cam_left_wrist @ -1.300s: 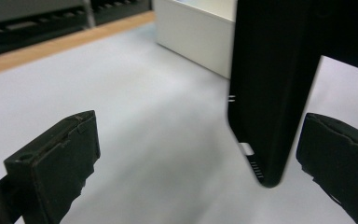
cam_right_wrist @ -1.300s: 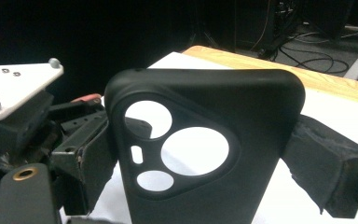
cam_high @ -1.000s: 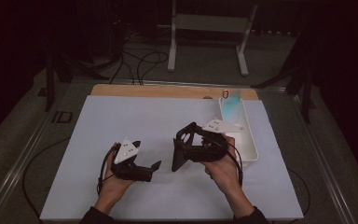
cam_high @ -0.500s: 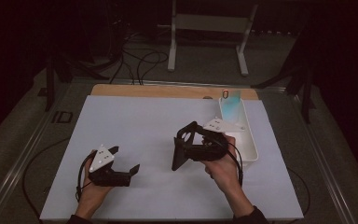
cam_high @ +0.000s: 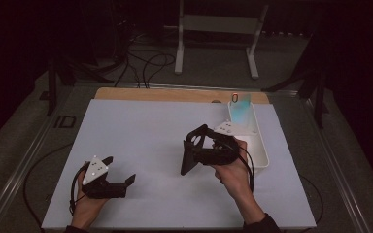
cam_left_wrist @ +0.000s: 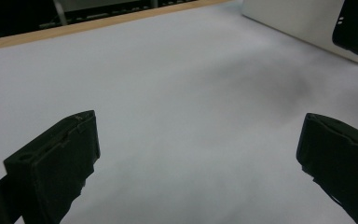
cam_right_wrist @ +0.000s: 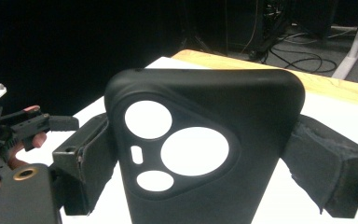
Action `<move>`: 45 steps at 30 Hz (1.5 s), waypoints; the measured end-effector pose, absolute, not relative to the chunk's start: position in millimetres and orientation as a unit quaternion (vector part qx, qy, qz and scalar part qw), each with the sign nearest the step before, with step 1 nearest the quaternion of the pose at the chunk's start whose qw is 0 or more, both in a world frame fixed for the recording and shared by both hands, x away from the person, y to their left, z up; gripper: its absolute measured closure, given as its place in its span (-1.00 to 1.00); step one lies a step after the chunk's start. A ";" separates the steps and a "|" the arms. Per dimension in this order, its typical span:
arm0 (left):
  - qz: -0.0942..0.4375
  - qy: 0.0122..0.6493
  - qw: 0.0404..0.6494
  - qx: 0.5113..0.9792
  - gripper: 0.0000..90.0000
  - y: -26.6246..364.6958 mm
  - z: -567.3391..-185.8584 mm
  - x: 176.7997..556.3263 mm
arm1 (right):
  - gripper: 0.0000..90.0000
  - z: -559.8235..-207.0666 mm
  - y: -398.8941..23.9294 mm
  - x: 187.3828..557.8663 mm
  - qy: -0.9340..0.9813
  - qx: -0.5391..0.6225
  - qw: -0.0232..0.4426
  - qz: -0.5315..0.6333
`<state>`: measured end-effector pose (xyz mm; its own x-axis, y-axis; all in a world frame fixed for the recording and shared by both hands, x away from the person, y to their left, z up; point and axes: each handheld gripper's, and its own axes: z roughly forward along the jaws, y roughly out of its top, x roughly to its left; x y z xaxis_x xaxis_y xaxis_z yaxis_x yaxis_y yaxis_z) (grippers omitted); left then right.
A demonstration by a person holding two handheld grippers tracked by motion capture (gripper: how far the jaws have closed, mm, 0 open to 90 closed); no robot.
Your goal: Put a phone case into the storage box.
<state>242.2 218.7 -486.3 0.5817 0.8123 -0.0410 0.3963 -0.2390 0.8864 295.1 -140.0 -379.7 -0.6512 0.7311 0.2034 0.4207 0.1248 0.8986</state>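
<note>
Dim room, lit tabletop, soft blurry close-ups

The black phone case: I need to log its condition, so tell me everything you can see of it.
The black phone case is a matte shell that looks like soft rubber or plastic, with rounded corners. A raised triangular camera area carries three round cut-outs and a small oblong slot; the white table shows through them. It stands roughly upright, clamped at both side edges by the padded jaws of the right gripper, near the white tray. From above, its lower end seems to reach the table. No damage shows.
</note>
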 end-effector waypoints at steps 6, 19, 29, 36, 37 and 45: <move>0.230 0.401 0.471 0.751 -1.00 224.3 -489.4 238.6 | -0.68 -378.1 -142.4 297.8 0.733 0.395 0.151 0.532; 0.240 0.395 0.463 0.756 -1.00 225.9 -495.1 239.7 | -0.68 -366.7 -146.5 307.6 0.721 0.400 0.167 0.540; 0.244 0.395 0.462 0.756 -1.00 223.6 -495.5 239.8 | -0.68 -357.1 -147.0 320.8 0.715 0.405 0.182 0.540; 0.243 0.400 0.469 0.749 -1.00 226.1 -494.2 239.5 | -0.68 -353.5 -147.8 332.5 0.712 0.411 0.191 0.536; 0.243 0.400 0.469 0.749 -1.00 226.1 -494.2 239.5 | -0.68 -353.5 -147.8 332.5 0.712 0.411 0.191 0.536; 0.248 0.406 0.471 0.743 -1.00 227.8 -494.0 239.7 | -0.68 -353.1 -148.5 344.2 0.709 0.419 0.199 0.532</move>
